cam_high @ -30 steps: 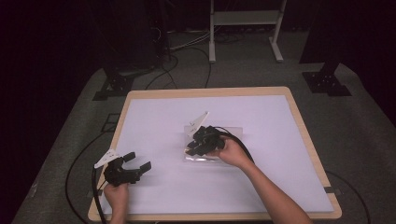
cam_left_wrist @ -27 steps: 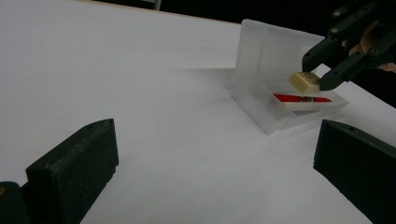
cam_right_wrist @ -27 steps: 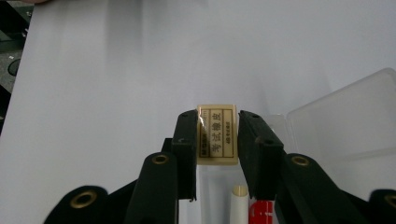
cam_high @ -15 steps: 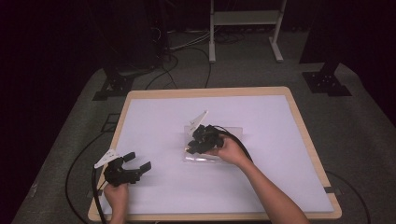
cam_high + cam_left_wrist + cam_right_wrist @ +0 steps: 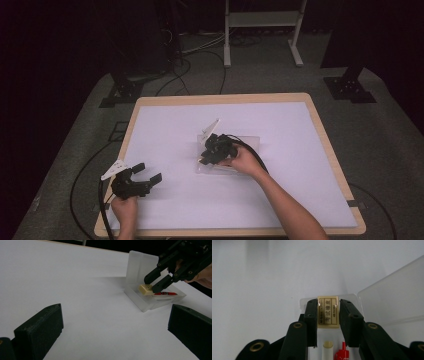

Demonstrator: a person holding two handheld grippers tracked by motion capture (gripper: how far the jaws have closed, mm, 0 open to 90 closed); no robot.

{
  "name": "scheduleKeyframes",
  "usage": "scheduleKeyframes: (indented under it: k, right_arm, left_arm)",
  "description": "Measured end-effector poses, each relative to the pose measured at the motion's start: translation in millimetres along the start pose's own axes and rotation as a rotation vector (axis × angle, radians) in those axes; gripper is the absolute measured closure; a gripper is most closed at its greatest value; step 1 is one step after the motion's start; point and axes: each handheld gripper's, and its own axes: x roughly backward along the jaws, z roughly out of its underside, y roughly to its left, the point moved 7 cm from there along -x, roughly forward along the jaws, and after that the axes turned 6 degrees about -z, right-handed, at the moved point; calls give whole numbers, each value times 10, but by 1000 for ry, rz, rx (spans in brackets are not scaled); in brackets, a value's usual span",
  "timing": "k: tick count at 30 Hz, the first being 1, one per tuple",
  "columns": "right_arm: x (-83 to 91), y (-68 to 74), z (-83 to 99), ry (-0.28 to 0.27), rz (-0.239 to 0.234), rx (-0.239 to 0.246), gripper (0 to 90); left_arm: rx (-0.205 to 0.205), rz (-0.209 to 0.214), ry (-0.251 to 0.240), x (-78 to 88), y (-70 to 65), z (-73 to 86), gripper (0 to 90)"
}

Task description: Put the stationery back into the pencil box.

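Right gripper (image 5: 327, 322) fingers (image 5: 311, 315) clamped on a small cream rectangular eraser with a printed label (image 5: 328, 312), one black pad on each long side; the left gripper view shows the same eraser (image 5: 146, 289) pinched at the tips of the right gripper (image 5: 160, 282), held just over the near end of a clear plastic pencil box (image 5: 152, 301). Box lies open on the desk, its transparent lid (image 5: 392, 297) standing upright behind the tray. Inside the tray, below the eraser, a white cylindrical item (image 5: 328, 346) and a red plastic item (image 5: 342, 353) lie side by side; the red one shows as a thin red stick (image 5: 163, 293) in the left gripper view. In the high view the right gripper (image 5: 216, 150) sits over the box (image 5: 250, 142) near the middle of the white desk top (image 5: 300, 125) with a light wooden rim, the person's right hand (image 5: 242, 161) behind it. Left gripper (image 5: 145, 177) fingers (image 5: 40, 327) spread wide, nothing between them, low over the near left part of the desk, well apart from the box, left hand (image 5: 124, 207) at the desk's front edge.
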Motion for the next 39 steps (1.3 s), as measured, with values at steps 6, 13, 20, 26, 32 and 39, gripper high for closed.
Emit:
scheduleKeyframes:
  k: [6,13,20,26,32,39]
  right_arm:
    - [-38,-23,10,3,-4,-10,682]
    - [-78,-45,24,8,-9,-15,682]
    - [-115,-70,43,14,-12,-20,682]
    - [-159,-83,56,18,-20,-24,682]
    - [-182,-92,74,28,-22,-29,682]
    - [-198,-106,86,28,-27,-30,681]
  left_arm:
    - [-2,0,2,1,2,2,0]
    - [-1,1,1,2,-1,1,0]
    - [0,1,0,1,-2,0,0]
    - [0,1,0,3,-3,0,0]
    - [2,1,-1,3,-2,-1,0]
    - [2,0,0,3,-1,-1,0]
